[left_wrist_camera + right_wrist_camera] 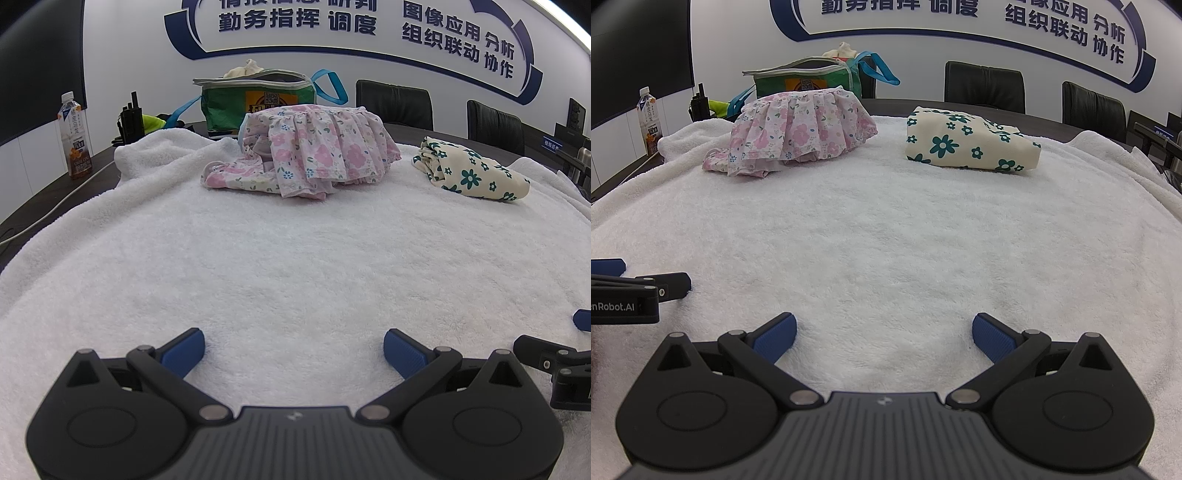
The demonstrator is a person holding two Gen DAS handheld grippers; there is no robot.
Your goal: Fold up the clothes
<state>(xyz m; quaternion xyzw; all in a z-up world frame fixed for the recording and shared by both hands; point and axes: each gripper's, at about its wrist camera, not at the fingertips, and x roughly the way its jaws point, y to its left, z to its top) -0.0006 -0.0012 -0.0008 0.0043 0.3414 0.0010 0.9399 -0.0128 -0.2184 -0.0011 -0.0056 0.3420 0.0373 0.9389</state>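
left gripper point(293, 349) and right gripper point(884, 332) wide open, empty; crumpled pink floral dress point(306, 155) upper centre, soft, light; grasp hem.

The white towel point(295, 258) covers nearly all of the table point(55, 184), which shows only as dark strips past the towel's left and far edges. The pink floral garment point(306, 155), heaped on the towel, hides the lower front of the green bag point(258, 96) behind it, cutting off the bag's printed label. Something pale pokes from the bag's top, too small to tell. The bottle point(75, 136) left of the towel carries print too fine to read. The wall lettering point(295, 14) above the bag is cut by the top edge.
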